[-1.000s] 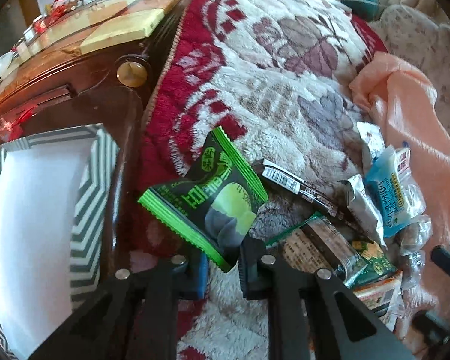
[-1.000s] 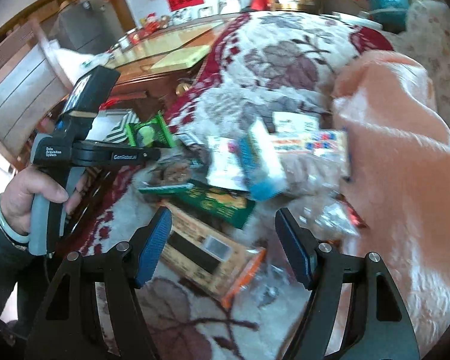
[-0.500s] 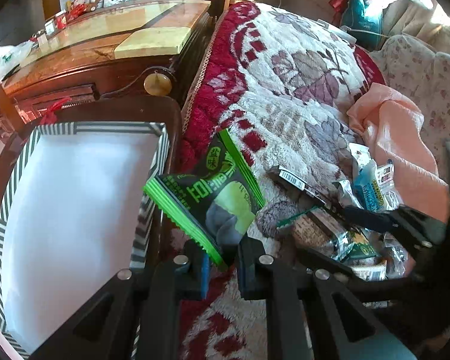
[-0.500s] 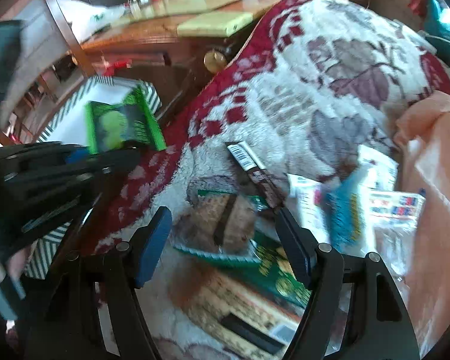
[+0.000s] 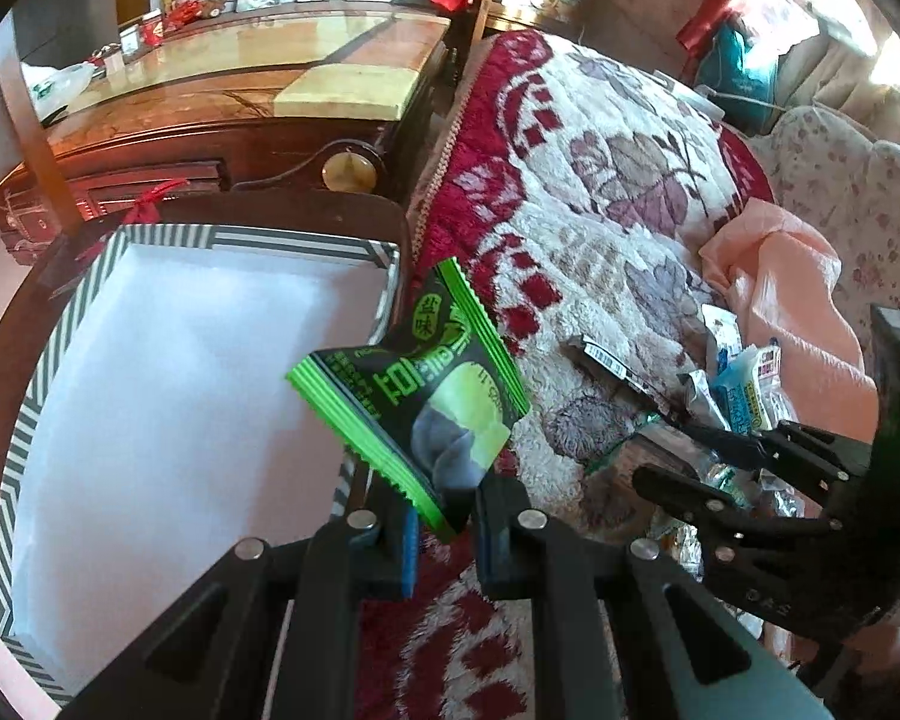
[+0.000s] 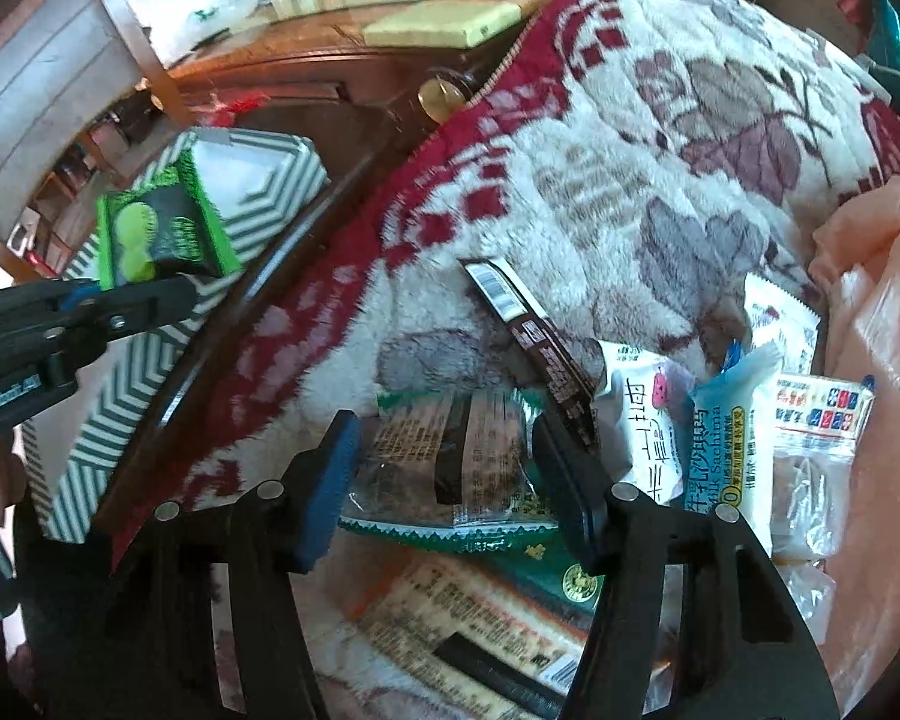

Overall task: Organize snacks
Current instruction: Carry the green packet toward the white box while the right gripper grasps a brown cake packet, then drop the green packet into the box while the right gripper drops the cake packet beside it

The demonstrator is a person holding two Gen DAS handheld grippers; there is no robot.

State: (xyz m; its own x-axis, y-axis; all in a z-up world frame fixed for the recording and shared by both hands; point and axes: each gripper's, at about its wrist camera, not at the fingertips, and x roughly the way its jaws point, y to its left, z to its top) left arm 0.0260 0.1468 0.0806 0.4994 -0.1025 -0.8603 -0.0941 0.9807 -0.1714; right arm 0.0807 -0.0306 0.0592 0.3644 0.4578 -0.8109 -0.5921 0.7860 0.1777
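My left gripper is shut on a green and black snack packet by its lower corner, holding it above the right edge of a white box with a green-striped rim. The packet and the box also show in the right wrist view. My right gripper is open, its fingers on either side of a clear packet with a green edge in a pile of snacks on a red and white blanket. A dark bar wrapper and a blue milk sachima pack lie beside it.
The box sits on a dark wooden chair beside a wooden table. A peach cloth lies right of the snack pile. The right gripper shows in the left wrist view over the pile.
My left gripper has carried the green packet left and up towards the striped box. My right gripper has moved forward and down over the pile, now straddling the clear green-edged packet.
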